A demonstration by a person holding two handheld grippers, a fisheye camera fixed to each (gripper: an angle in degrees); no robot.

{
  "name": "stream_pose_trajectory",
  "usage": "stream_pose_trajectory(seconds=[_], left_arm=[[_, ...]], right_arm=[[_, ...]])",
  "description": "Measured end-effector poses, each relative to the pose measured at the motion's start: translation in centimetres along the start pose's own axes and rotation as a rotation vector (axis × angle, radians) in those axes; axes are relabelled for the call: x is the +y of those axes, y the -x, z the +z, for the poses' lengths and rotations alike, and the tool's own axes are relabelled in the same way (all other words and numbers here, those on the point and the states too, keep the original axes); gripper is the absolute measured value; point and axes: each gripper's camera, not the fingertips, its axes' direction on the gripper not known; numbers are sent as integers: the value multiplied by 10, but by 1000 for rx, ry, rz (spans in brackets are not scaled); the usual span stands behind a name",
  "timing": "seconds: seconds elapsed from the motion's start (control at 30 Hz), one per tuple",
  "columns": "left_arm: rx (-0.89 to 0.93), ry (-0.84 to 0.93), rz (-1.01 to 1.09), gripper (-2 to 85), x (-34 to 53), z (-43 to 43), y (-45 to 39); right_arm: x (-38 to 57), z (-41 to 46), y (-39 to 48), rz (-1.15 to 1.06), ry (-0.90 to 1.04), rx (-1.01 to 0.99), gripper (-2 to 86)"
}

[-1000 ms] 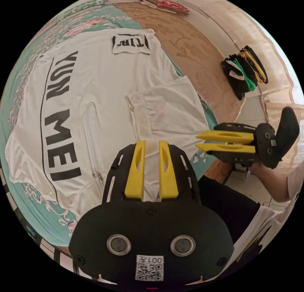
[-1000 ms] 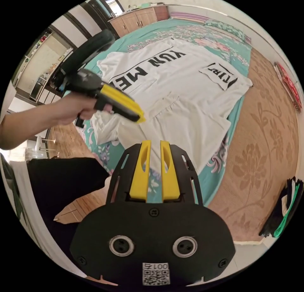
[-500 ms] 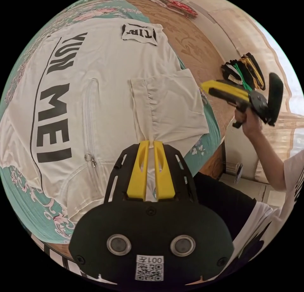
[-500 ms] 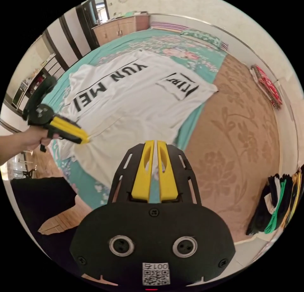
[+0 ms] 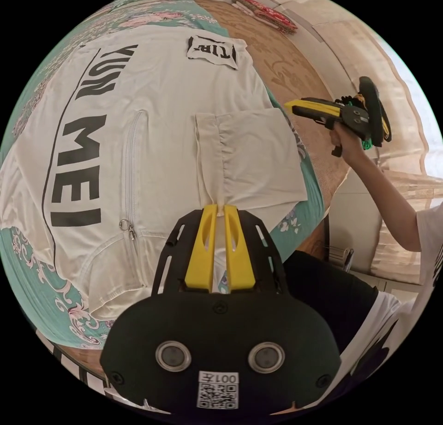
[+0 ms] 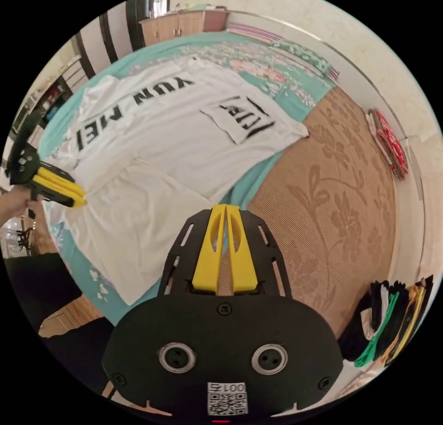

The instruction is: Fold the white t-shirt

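The white t-shirt (image 5: 152,121) with black lettering lies spread flat on a teal floral sheet (image 5: 41,277). One sleeve (image 5: 249,157) is folded in over the body. My left gripper (image 5: 220,209) is shut on the near edge of that sleeve, and the cloth bunches into the jaws. In the right gripper view the t-shirt (image 6: 175,134) lies to the upper left, with the left gripper (image 6: 82,198) pinching the sleeve (image 6: 138,213) at the far left. My right gripper (image 6: 224,209) is shut on nothing, above the sheet's edge. The right gripper (image 5: 291,106), in a hand, hovers beyond the sleeve.
A brown patterned mat (image 6: 332,203) borders the sheet. A stack of dark folded clothes (image 6: 397,314) sits at its corner and red folded cloth (image 6: 390,144) by the wall. The person's black trousers (image 5: 332,296) are near the left gripper. Wooden cabinets (image 6: 184,21) stand far back.
The left gripper's jaws have shut on the sleeve edge. The right gripper has closed and swung away from the sleeve, out towards the brown mat.
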Motion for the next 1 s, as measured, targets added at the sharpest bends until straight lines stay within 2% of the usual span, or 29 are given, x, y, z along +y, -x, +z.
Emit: stream_pose_trajectory(seconds=[0.1, 0.17, 0.33, 0.47, 0.6, 0.63, 0.67, 0.73, 0.77, 0.83, 0.9, 1.0], left_arm=[[-16, -5, -8, -5, 9, -1, 5], [-17, -7, -24, -7, 15, -1, 9], [-23, -34, -56, 7, 40, -5, 21], [-70, -88, -71, 13, 70, -33, 24], [-318, -234, -150, 1, 120, -91, 70], [-424, -274, -187, 1, 133, -108, 98], [-473, -291, -211, 1, 138, -115, 115], [-560, -331, -342, 6, 160, -144, 201], [-542, -346, -379, 9, 166, -151, 225], [-388, -427, -506, 21, 189, -175, 320], [-244, -449, -549, 30, 198, -182, 381], [-192, -375, -607, 59, 202, -182, 447]], right_arm=[[-12, -17, 31, -130, -10, -65, 0], [-15, 3, 51, -208, 141, 55, 0], [-14, -3, 37, -105, 194, 105, 2], [-32, -65, 45, -167, 63, 244, 6], [-87, -108, 74, -260, -115, 362, 17], [-114, -116, 88, -291, -182, 349, 23], [-147, -120, 103, -329, -214, 288, 29], [-205, -119, 129, -374, -236, 164, 42], [-247, -114, 148, -389, -260, 82, 54], [-314, -104, 178, -413, -303, -31, 69], [-383, -89, 208, -444, -319, -130, 82], [-499, -53, 254, -509, -247, -308, 98]])
